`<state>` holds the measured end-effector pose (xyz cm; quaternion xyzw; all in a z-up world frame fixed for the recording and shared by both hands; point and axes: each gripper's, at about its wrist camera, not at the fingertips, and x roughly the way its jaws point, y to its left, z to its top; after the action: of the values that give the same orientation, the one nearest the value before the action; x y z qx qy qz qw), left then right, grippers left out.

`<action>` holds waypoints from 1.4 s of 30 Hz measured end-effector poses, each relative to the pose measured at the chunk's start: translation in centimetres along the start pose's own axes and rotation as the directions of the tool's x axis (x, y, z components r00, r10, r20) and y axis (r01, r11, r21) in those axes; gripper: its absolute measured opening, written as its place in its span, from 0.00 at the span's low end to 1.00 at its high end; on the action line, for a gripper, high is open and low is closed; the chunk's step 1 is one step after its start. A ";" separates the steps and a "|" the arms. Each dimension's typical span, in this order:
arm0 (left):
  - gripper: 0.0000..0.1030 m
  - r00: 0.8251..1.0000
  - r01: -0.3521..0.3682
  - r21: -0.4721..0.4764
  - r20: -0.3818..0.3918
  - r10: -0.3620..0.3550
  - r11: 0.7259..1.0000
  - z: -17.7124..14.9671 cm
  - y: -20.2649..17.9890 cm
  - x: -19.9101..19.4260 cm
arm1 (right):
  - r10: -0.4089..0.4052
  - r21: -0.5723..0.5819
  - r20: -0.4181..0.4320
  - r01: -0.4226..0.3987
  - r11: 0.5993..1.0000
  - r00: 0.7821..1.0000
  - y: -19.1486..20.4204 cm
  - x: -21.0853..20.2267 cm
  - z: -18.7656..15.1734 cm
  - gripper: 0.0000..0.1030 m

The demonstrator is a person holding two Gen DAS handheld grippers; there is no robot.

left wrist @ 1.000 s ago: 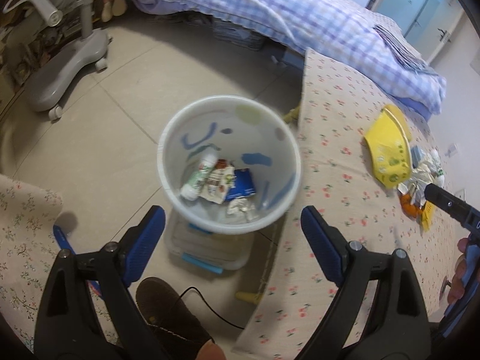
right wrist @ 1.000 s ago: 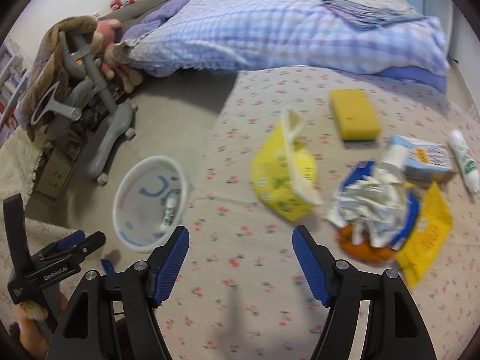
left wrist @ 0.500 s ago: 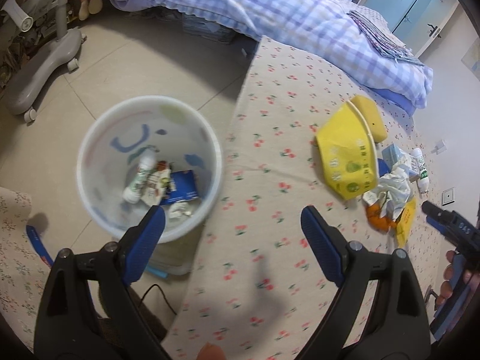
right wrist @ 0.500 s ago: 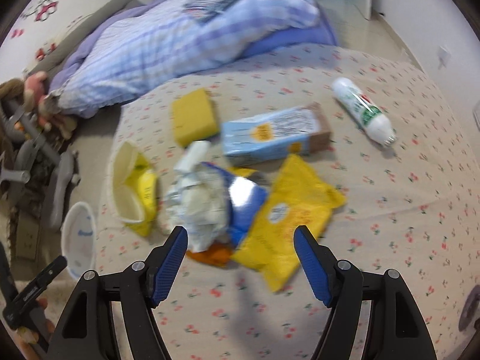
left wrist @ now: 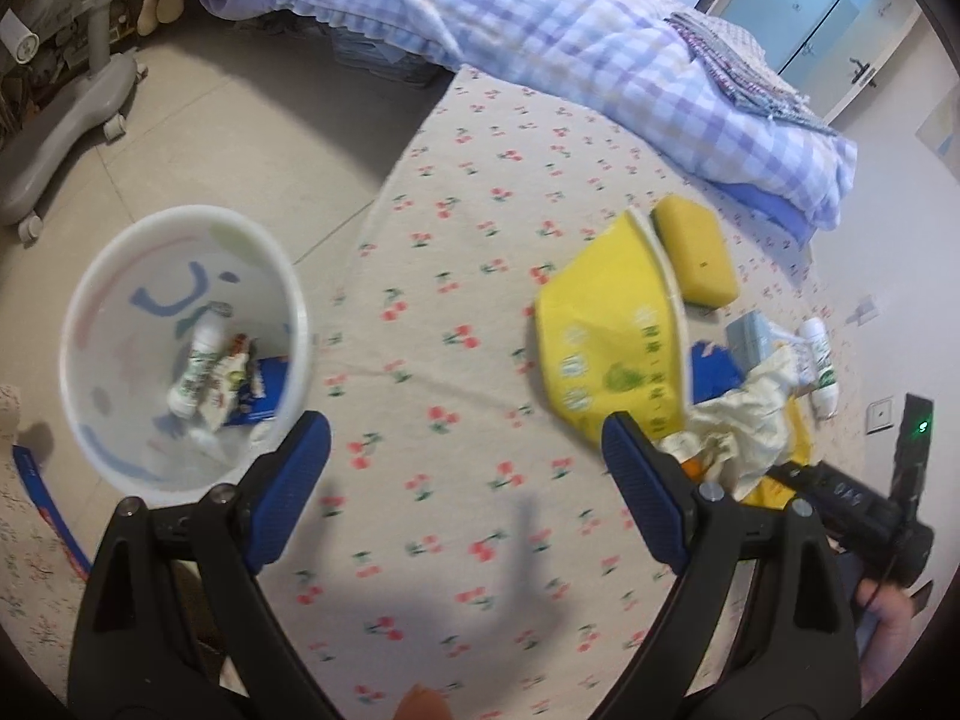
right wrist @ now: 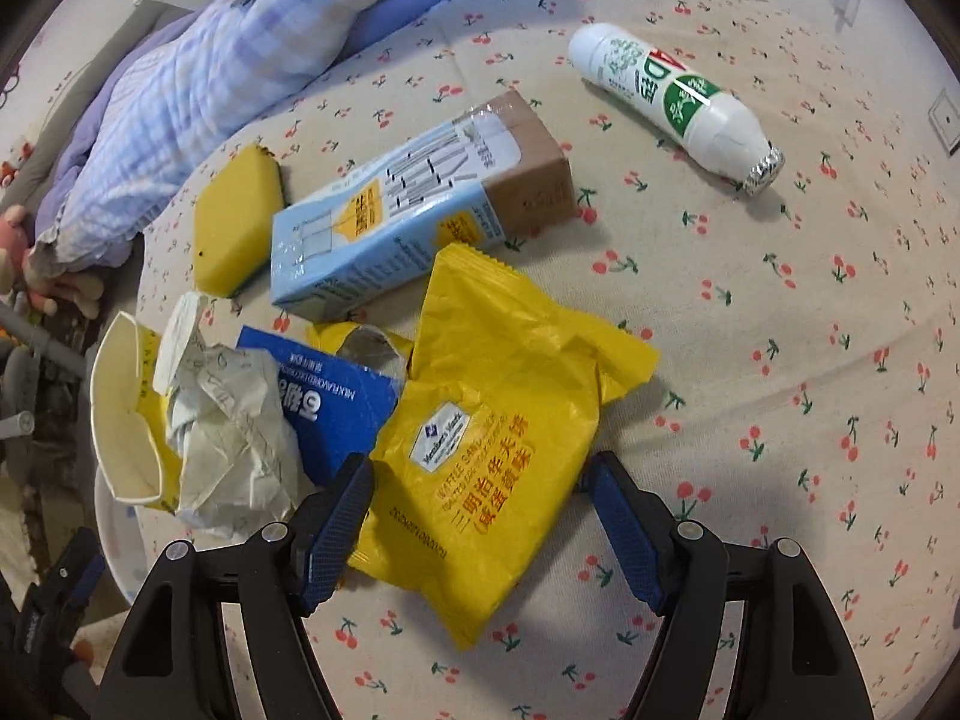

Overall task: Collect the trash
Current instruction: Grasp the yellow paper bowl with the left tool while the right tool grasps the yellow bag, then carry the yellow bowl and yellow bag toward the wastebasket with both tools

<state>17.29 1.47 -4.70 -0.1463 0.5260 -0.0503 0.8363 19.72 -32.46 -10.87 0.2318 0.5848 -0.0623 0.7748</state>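
Note:
A pile of trash lies on the cherry-print table. My right gripper [right wrist: 480, 498] is open, its blue pads either side of a yellow snack bag [right wrist: 498, 420]. Beside the bag lie a blue wrapper [right wrist: 336, 402], crumpled paper [right wrist: 234, 426], a squashed yellow paper cup [right wrist: 126, 414], a light-blue carton [right wrist: 414, 210], a yellow sponge [right wrist: 237, 222] and a white bottle [right wrist: 672, 102]. My left gripper [left wrist: 465, 480] is open and empty over bare tablecloth. A white bin [left wrist: 180, 348] with trash inside stands on the floor at its left. The yellow cup [left wrist: 612, 330] lies to its right.
A bed with a checked blue quilt [left wrist: 540, 36] borders the table's far side. A grey chair base [left wrist: 60, 114] stands on the tiled floor at far left. The table edge [left wrist: 372, 222] runs just right of the bin.
My left gripper has swung right, from over the bin to over the table. My right gripper has moved right and down onto the trash pile, now straddling the yellow bag.

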 end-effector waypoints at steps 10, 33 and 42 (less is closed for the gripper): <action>0.89 0.994 0.112 0.051 0.003 -0.113 0.992 0.2 -4.0 1.6 | -0.075 -0.121 0.023 0.077 0.990 0.997 0.8 0.2 -0.1 0.54; 0.62 0.968 0.237 -0.044 -0.078 -0.240 0.970 0.4 -3.9 5.7 | 0.117 -0.117 0.067 -0.108 0.987 0.991 -4.9 -6.3 -0.9 0.09; 0.62 0.975 0.217 -0.004 -0.059 -0.216 0.976 0.3 -3.3 3.1 | 0.216 -0.119 0.127 -0.201 0.972 0.968 -3.8 -9.8 -1.4 0.09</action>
<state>19.13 -2.33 -6.26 -0.2000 0.5312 -0.1461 0.8102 14.09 -36.97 -3.08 0.2458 0.5043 0.0345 0.8271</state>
